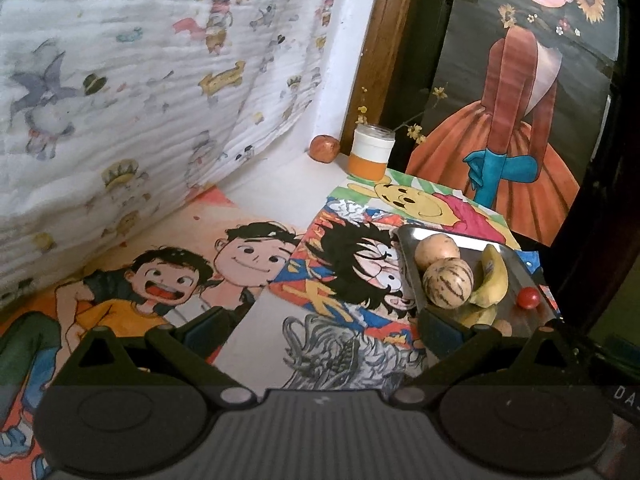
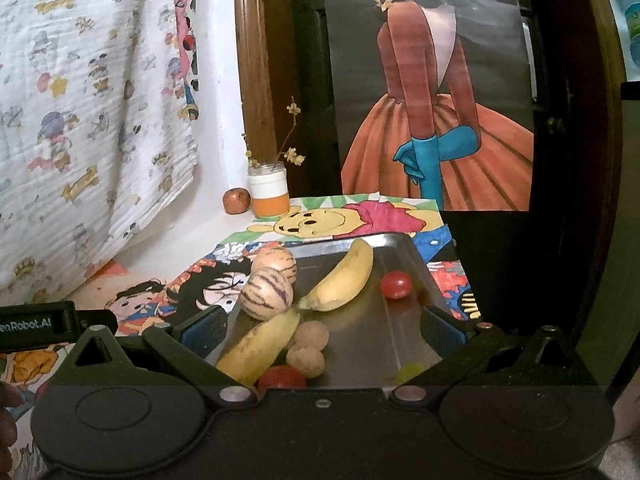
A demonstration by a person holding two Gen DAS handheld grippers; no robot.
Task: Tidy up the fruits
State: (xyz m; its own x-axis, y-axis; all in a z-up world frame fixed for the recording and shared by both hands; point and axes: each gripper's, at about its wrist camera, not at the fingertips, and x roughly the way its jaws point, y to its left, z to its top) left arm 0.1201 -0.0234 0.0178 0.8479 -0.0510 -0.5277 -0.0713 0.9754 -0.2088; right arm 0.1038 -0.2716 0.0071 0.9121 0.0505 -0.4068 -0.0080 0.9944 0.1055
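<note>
Both tongs hang empty over the table, jaws apart. The right tongs (image 2: 320, 326) sit low over the metal tray (image 2: 416, 256), which holds most of the fruit: two striped melons (image 2: 266, 294), a banana (image 2: 344, 276) lying across the middle, a second banana (image 2: 260, 346) at the near edge, two small brown round things (walnuts, prob.) (image 2: 310, 334), a red tomato (image 2: 396, 285) toward the far right, and another red one (image 2: 282, 378) half hidden under the tool body. The left tongs (image 1: 320, 326) are off to the left of the tray, over the cartoon drawings (image 1: 248, 256) covering the table.

One reddish-brown fruit (image 2: 237, 201) sits well apart from the rest, back by the wall, just beside the orange-and-white jar (image 2: 268, 194) w/ dried sprigs in it.

Looks like a sorting step is about to start, nothing gripped yet. My guess: next move is either the right tongs dropping onto a piece in the tray, or the left reaching back for that stray. Round fruit will roll, so a centred pinch is needed.
</note>
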